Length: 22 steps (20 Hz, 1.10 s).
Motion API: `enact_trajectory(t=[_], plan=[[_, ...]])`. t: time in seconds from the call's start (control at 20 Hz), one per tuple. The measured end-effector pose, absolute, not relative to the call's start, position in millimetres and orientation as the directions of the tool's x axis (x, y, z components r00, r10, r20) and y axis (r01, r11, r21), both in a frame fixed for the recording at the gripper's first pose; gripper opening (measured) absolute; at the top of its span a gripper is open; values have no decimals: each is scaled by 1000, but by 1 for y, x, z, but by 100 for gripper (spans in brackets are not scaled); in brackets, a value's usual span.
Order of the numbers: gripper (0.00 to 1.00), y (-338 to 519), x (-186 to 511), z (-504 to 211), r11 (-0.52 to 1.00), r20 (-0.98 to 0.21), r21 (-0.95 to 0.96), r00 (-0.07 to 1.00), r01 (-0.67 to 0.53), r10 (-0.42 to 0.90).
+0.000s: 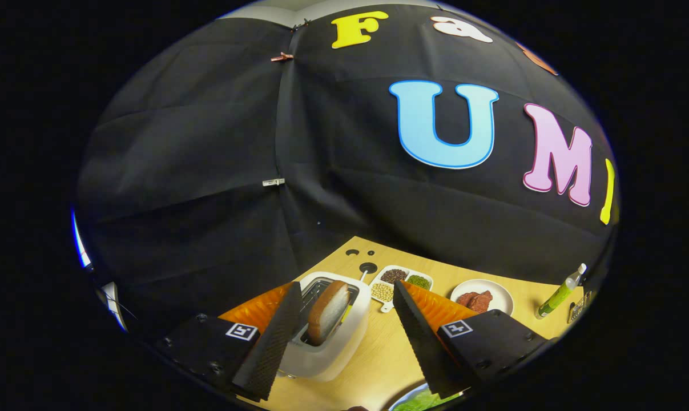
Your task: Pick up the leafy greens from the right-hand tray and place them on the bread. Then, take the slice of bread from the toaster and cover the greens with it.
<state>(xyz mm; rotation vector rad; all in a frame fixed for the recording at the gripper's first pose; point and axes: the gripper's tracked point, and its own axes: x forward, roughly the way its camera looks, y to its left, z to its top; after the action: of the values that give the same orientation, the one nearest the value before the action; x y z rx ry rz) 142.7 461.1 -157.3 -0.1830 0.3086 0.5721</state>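
A white toaster [333,337] stands on the wooden table between my fingers, closer to the left one. A slice of bread [327,311] with a brown crust sticks up out of its slot. My gripper [344,297] is open and hangs above the toaster, with the bread in the gap and neither finger touching it. Leafy greens [421,401] on a plate rim show just under the right finger [421,342].
Beyond the toaster lies a white divided dish [401,281] of beans and grains. To its right is a white plate [482,297] with red meat pieces. A green squeeze bottle [560,292] stands further right. Cable holes [368,266] sit in the table [378,354] near the black cloth wall.
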Motion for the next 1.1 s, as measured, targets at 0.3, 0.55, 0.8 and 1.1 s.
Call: enact_trajectory(t=[0.3, 0.55, 0.8, 1.1], plan=[[100, 478, 165, -217, 840, -427, -141, 798, -523, 425], [99, 481, 176, -233, 864, -457, -117, 799, -490, 392], [47, 487, 170, -239, 860, -477, -109, 786, -498, 394], [17, 491, 165, -233, 869, -509, -26, 755, -494, 414]])
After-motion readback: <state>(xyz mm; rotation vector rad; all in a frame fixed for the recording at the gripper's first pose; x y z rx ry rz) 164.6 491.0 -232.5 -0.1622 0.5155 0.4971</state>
